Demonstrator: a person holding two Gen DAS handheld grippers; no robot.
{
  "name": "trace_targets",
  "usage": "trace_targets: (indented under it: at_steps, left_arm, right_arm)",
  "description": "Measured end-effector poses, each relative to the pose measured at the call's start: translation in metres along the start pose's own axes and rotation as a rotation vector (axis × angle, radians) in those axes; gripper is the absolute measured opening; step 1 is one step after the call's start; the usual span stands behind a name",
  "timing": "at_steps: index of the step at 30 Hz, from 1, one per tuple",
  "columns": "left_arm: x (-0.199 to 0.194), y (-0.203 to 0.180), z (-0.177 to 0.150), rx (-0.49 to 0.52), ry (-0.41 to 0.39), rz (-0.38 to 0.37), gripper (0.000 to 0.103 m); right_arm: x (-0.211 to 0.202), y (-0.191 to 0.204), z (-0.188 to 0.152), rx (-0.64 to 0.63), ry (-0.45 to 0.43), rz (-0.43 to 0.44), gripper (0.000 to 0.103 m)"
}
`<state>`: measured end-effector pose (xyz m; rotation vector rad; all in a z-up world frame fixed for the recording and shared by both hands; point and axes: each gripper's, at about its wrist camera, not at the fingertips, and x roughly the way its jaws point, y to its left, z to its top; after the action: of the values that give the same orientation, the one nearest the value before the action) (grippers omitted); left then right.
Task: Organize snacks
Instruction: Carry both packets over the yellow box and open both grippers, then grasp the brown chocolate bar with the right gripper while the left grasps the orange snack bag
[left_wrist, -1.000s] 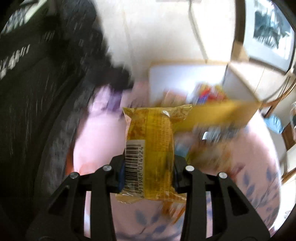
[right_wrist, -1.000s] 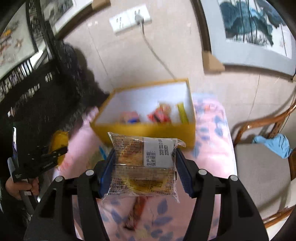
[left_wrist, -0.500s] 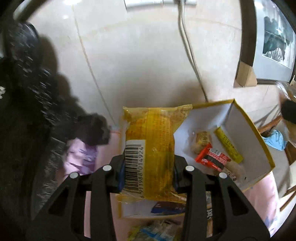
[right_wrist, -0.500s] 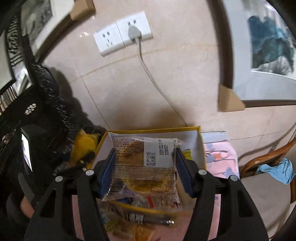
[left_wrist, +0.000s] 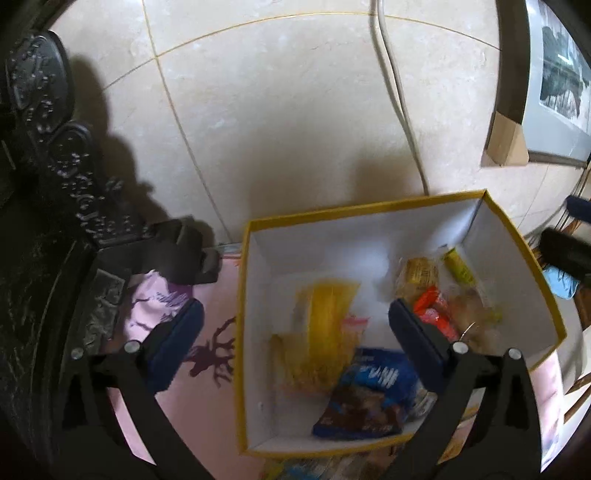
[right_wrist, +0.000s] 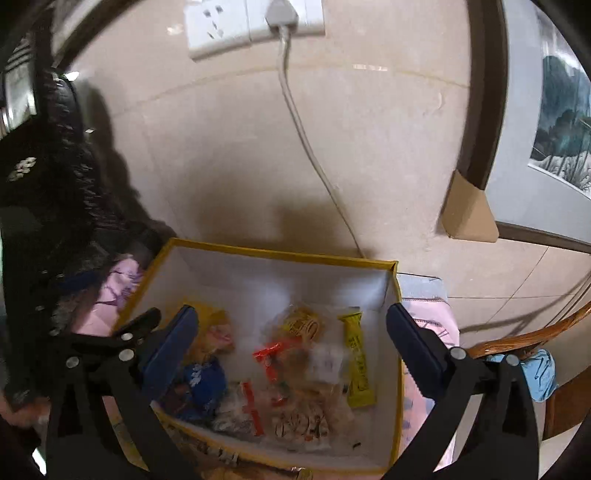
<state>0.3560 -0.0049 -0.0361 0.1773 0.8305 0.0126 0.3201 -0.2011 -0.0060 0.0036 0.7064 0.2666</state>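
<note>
Tiled wall behind yellow box (left_wrist: 402, 441): left tool (left_wrist: 295, 334) and right tool (right_wrist: 291, 341) just opening wide, empty, dropped yellow packet (left_wrist: 325, 332) landing inside.

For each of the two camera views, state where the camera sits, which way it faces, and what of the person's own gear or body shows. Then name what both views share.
Left wrist: sits on the left gripper, looking down into the yellow-rimmed box; its own open fingers show.
Right wrist: sits on the right gripper, facing the box and wall socket; own open fingers show, and the left gripper's tip.
Shared: box, snacks, yellow stick pack, cord, framed picture.
</note>
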Motion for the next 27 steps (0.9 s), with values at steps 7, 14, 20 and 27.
trace_targets:
  at_steps: [7, 14, 20, 27]
  left_arm:
    - [-0.042, 0.004, -0.023, 0.033, -0.014, 0.027, 0.101]
    - [-0.087, 0.005, -0.067, 0.049, -0.018, 0.026, 0.101]
    - [-0.104, 0.016, -0.147, 0.016, 0.018, 0.087, 0.101]
    - [-0.101, 0.038, -0.231, -0.067, 0.191, 0.133, 0.101]
  right_arm:
    - [-0.067, -0.007, -0.018, 0.022, -0.046, 0.008, 0.102]
    - [-0.123, -0.022, -0.048, 0.111, -0.068, 0.055, 0.102]
    - [-0.128, -0.025, -0.119, 0.140, 0.020, 0.019, 0.102]
    - [-0.091, -0.034, -0.244, 0.400, 0.281, 0.122, 0.102]
